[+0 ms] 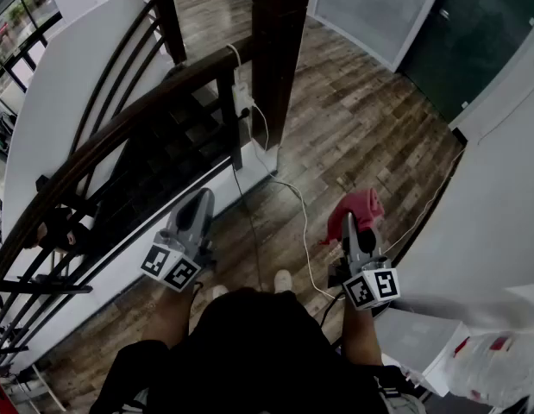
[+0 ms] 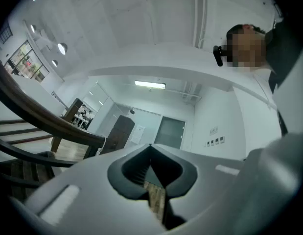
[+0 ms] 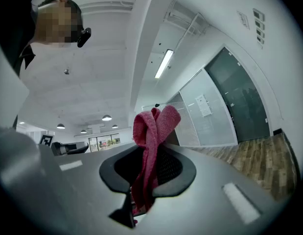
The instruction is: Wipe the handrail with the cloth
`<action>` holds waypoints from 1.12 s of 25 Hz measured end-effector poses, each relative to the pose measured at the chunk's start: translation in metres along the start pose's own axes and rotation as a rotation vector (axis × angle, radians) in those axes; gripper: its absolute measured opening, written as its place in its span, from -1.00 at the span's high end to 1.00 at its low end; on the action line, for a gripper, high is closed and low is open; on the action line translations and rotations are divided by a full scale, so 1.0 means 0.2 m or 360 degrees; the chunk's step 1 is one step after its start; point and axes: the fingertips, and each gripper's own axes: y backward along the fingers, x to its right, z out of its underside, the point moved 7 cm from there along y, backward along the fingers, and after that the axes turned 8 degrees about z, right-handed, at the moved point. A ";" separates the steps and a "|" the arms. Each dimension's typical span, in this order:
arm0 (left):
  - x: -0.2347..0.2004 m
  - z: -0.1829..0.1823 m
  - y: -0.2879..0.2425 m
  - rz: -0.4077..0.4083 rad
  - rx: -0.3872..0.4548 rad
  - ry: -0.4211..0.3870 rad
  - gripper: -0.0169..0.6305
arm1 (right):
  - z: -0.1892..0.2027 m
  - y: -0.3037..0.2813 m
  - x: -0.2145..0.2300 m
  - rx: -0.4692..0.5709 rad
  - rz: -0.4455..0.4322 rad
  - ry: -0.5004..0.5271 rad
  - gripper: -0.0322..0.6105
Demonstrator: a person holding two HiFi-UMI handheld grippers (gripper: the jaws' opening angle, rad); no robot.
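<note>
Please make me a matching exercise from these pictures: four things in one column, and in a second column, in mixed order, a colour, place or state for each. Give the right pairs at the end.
Things
1. cloth
2. left gripper
3. handrail
4. cable

Descriptions
A. white, trails over the wooden floor
B. dark brown, curves along the person's left side
C. shut, with nothing between the jaws
D. red, pinched in the right gripper

Right pairs: 1-D, 2-C, 3-B, 4-A
</note>
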 end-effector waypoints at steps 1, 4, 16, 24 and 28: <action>0.00 0.00 0.00 -0.0002 0.0000 -0.0002 0.95 | 0.00 -0.01 0.01 -0.0002 0.0000 -0.0001 0.74; -0.01 0.01 0.01 -0.0023 0.0001 -0.0002 0.95 | 0.01 -0.02 0.02 -0.0005 -0.0005 -0.0007 0.74; -0.01 0.01 -0.01 -0.0130 -0.0044 -0.0084 0.95 | 0.03 -0.15 0.06 -0.0060 -0.0156 -0.0090 0.74; 0.01 0.01 -0.06 -0.0241 -0.0066 -0.0194 0.95 | -0.01 -0.32 0.10 -0.0075 -0.0348 -0.0075 0.74; 0.03 0.03 -0.06 -0.0356 -0.0029 -0.0219 0.95 | 0.00 -0.42 0.11 -0.0150 -0.0483 -0.0040 0.74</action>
